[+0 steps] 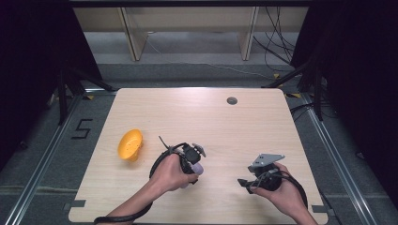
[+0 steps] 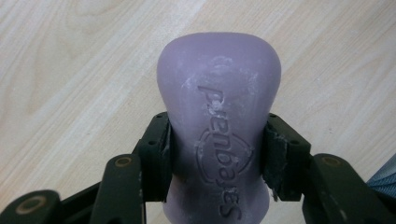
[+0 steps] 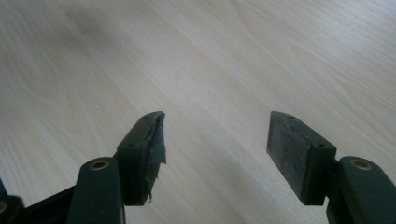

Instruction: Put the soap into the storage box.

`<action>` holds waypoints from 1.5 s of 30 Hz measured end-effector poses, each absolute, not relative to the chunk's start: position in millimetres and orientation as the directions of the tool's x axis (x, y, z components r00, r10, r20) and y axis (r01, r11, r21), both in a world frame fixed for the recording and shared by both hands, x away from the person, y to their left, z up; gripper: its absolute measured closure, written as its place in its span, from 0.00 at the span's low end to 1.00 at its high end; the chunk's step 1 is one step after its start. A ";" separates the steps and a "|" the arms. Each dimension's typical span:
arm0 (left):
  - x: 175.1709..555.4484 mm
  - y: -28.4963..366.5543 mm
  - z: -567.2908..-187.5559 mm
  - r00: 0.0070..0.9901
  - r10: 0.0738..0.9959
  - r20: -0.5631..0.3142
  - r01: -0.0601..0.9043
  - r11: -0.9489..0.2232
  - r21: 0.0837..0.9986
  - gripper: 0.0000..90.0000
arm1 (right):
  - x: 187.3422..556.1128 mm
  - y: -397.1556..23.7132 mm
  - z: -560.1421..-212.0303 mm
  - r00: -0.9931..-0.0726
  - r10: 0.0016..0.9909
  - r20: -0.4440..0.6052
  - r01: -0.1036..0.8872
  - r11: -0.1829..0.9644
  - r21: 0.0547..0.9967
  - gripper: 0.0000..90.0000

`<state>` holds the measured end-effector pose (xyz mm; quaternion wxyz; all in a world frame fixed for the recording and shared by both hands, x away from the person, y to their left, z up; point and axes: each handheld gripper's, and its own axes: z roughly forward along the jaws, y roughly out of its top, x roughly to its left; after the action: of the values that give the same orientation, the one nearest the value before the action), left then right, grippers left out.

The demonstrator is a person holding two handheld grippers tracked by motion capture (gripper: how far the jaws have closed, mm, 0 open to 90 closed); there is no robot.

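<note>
A light wooden table (image 1: pixel 225 122) carries 1 orange bowl-like object (image 1: pixel 130 144) near its left edge.

Even, soft overhead light falls on the pale wooden table (image 1: pixel 197 117), while the surroundings at nine and three o'clock sink into near black. Shadows under the hands are faint and short. The high view is slightly soft and grainy. Both gripper views are sharp up close; the purple soap bar (image 2: pixel 219 126) shows no glare, only matte sheen, with mild blur toward twelve o'clock.
</note>
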<state>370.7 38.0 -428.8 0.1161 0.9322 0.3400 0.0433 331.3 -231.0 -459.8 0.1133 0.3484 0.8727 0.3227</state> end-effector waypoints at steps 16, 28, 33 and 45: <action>376.4 48.6 -425.7 0.750 0.662 0.006 0.643 -0.730 0.234 0.55 | 331.5 -230.5 -460.9 -0.727 0.687 0.023 0.528 0.537 0.659 0.42; 379.8 55.2 -424.3 0.735 0.678 0.006 0.657 -0.714 0.242 0.55 | 331.9 -230.7 -460.6 -0.730 0.684 0.019 0.522 0.539 0.661 0.42; 381.0 57.7 -424.1 0.728 0.686 0.003 0.663 -0.705 0.251 0.55 | 331.6 -231.3 -458.3 -0.727 0.686 0.024 0.531 0.540 0.653 0.42; 385.3 63.0 -421.0 0.714 0.700 0.004 0.677 -0.692 0.249 0.55 | 330.8 -231.2 -457.7 -0.718 0.696 0.031 0.541 0.530 0.653 0.42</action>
<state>385.3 63.0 -421.0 0.1154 0.9185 0.3749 0.0494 330.8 -231.2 -457.7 0.1176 0.3569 0.8666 0.3283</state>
